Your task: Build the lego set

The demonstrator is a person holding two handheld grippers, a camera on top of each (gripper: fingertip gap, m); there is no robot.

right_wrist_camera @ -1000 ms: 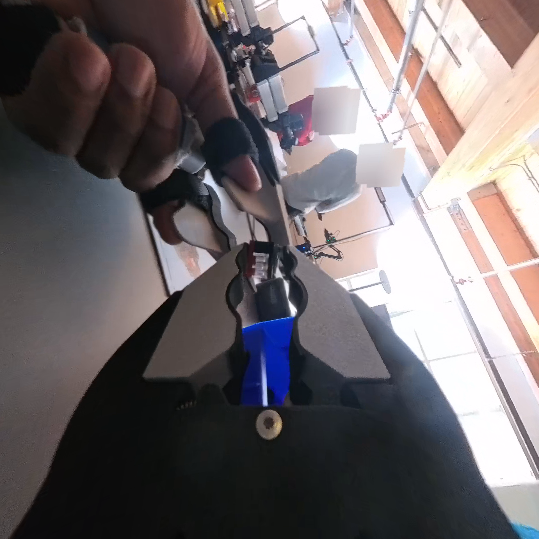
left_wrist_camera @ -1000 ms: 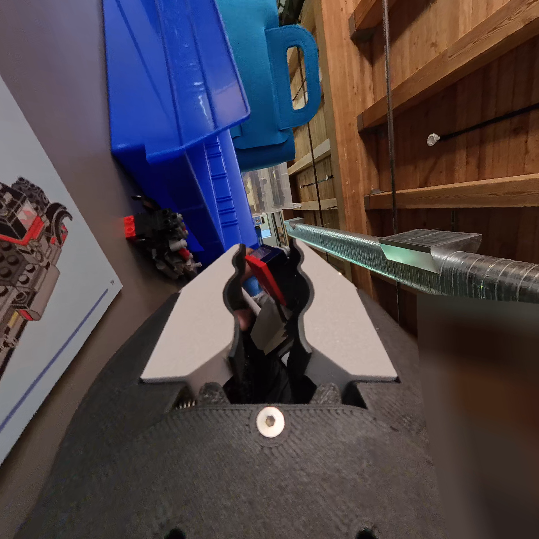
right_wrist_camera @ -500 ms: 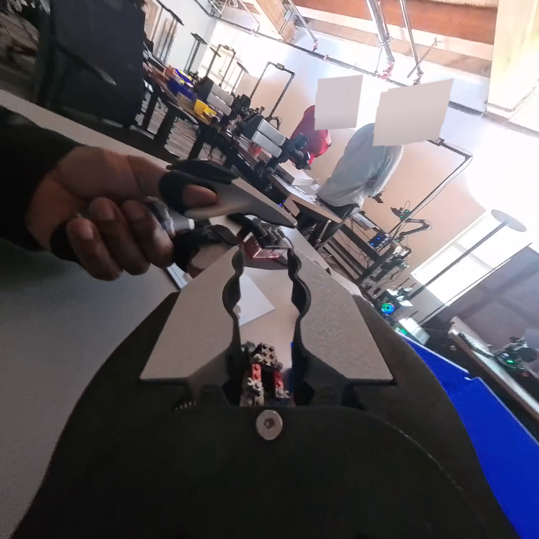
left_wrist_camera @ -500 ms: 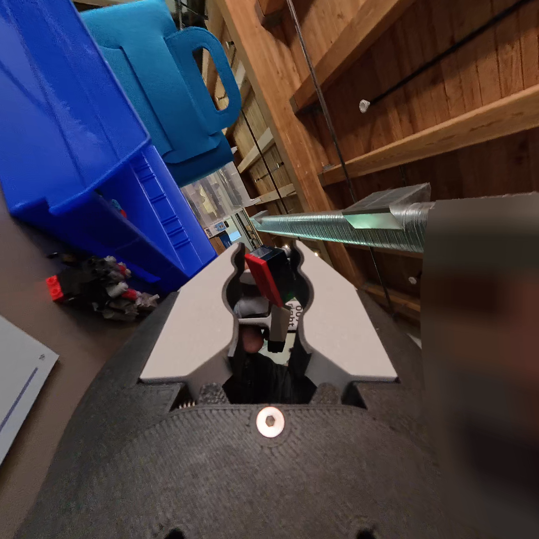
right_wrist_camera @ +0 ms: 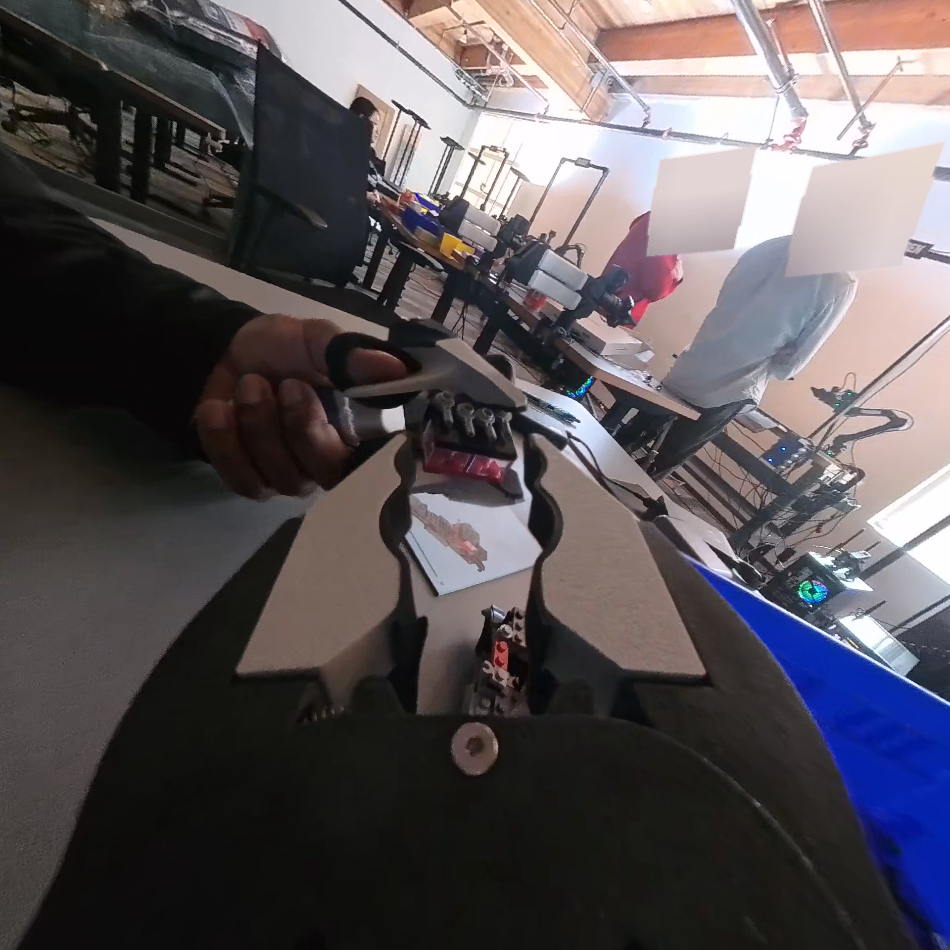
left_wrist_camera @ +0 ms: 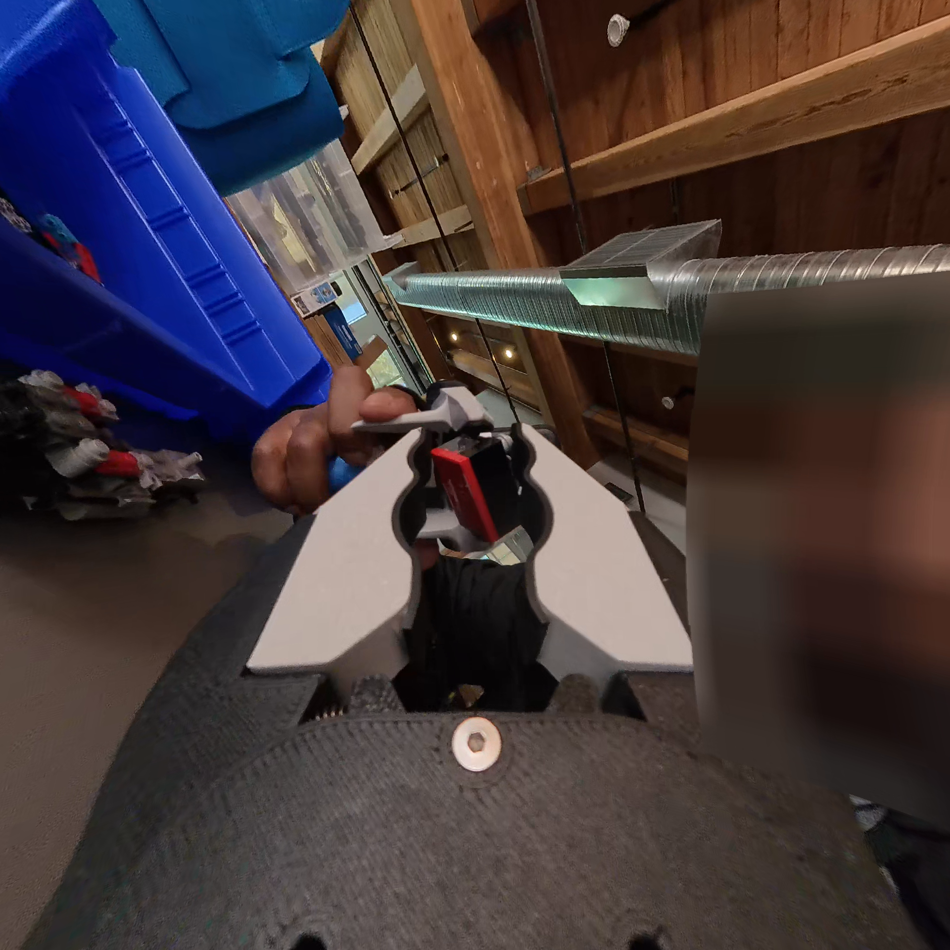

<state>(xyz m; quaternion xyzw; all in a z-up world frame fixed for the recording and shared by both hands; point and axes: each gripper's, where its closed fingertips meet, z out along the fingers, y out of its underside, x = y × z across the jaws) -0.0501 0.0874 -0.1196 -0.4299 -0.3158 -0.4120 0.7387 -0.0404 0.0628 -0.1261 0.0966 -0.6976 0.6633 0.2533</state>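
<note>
A small lego assembly of black bricks with a red plate (left_wrist_camera: 465, 488) sits between my left gripper's fingertips; the left gripper (left_wrist_camera: 470, 462) is shut on it and holds it in the air above the table. In the right wrist view the same assembly (right_wrist_camera: 468, 452) shows grey pegs on top and a red underside. My right gripper (right_wrist_camera: 467, 444) is open, its tips standing close on either side of the assembly. The left gripper's fingers (right_wrist_camera: 452, 367) clamp it from above and below there. The right gripper's fingers (left_wrist_camera: 437, 416) show beyond the assembly, with the hand (left_wrist_camera: 303, 452) that holds that gripper.
A partly built black, grey and red lego model (left_wrist_camera: 77, 462) lies on the grey table (right_wrist_camera: 103, 565); it also shows in the right wrist view (right_wrist_camera: 501, 663). An instruction booklet (right_wrist_camera: 462, 545) lies beyond it. Blue bins (left_wrist_camera: 154, 231) stand along the table edge (right_wrist_camera: 822, 709). Two people stand far off. The grippers are tip to tip, or close to it.
My right gripper has turned from sideways to level, let go of the assembly, widened, and come back around it. The left gripper has swung away from the booklet, still holding the assembly.
</note>
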